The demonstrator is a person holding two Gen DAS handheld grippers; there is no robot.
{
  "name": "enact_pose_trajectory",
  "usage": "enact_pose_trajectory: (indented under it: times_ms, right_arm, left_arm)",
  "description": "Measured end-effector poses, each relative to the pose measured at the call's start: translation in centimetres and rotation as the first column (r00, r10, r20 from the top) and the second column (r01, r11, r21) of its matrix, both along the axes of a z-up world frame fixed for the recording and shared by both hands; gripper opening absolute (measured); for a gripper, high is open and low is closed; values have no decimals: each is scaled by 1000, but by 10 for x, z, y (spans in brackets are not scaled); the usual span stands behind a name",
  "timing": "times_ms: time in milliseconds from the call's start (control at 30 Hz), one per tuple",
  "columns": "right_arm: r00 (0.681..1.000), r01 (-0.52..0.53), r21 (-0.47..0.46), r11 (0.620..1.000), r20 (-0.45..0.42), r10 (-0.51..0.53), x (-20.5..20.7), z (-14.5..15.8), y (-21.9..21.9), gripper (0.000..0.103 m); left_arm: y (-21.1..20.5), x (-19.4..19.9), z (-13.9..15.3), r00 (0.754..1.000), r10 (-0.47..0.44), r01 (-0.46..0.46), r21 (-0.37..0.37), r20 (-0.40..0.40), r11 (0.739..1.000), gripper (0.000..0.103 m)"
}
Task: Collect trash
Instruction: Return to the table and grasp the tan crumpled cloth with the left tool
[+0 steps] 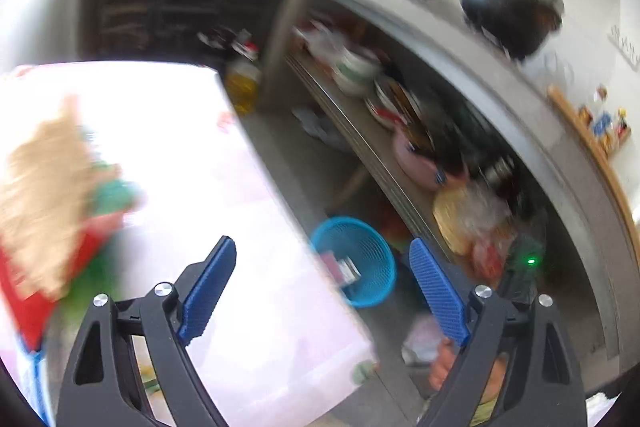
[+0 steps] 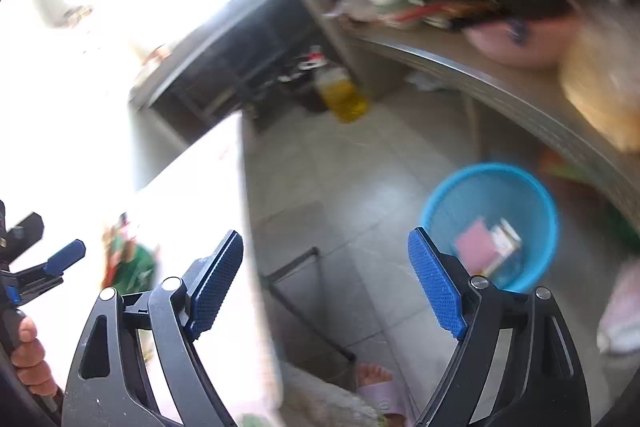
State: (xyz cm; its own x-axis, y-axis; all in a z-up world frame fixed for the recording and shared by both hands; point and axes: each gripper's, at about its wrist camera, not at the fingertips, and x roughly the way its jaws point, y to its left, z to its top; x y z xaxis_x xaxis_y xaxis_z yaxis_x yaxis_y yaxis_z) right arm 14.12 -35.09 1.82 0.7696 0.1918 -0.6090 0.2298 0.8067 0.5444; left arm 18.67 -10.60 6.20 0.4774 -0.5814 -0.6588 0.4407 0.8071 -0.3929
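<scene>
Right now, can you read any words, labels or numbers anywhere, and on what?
None can be read.
Red and green wrapper on the table: print blurred.
Packets in the blue basket: too blurred.
Yellow bottle: no readable label.

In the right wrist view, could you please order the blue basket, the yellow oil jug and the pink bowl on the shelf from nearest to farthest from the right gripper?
From the right gripper:
1. Blue basket, on the floor just beyond the right finger.
2. Pink bowl, up on the shelf, upper right.
3. Yellow oil jug, on the floor at the far back, centre.
</scene>
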Motion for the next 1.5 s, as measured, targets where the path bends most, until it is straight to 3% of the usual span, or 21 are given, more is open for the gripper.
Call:
enact_pose_trajectory:
  times_ms: [167,367,600,733,833,1100,1267,1367,1500]
  right_arm:
    - [986,-158,-29,987,47,159,19,26,48,81]
    - [936,-336,-81,938,82,342,43,51,114,81]
    - [888,-444,-84,892,90,451,66,59,163,81]
    - [878,-464,-91,881,85,471,74,62,172,81]
    - [876,-469,-93,878,81,476,71,65,178,81]
    - [872,-483,-33,875,76,484,86,59,187,81]
    - [868,-496,99,863,70,491,105,44,189,80]
    - [875,-482,184,856,47,482,117,32,190,71]
    - [892,-445,219,868,25,451,127,25,188,57]
  left_arm:
    - [92,-17,4,975,215,-212,-49,61,976,86]
    - [154,4,2,943,327,-329,21,64,944,86]
    - [155,65,-17,954,294,-299,167,55,939,86]
    - [147,92,-37,956,289,-293,269,53,918,86]
    - [145,99,-48,956,292,-291,292,42,911,85]
    - [153,97,-66,955,297,-286,292,7,913,42]
    - [162,95,-67,953,303,-292,284,6,913,24]
    - [167,94,-67,952,306,-296,273,3,916,15]
    - [173,92,-67,950,311,-301,249,-2,920,3]
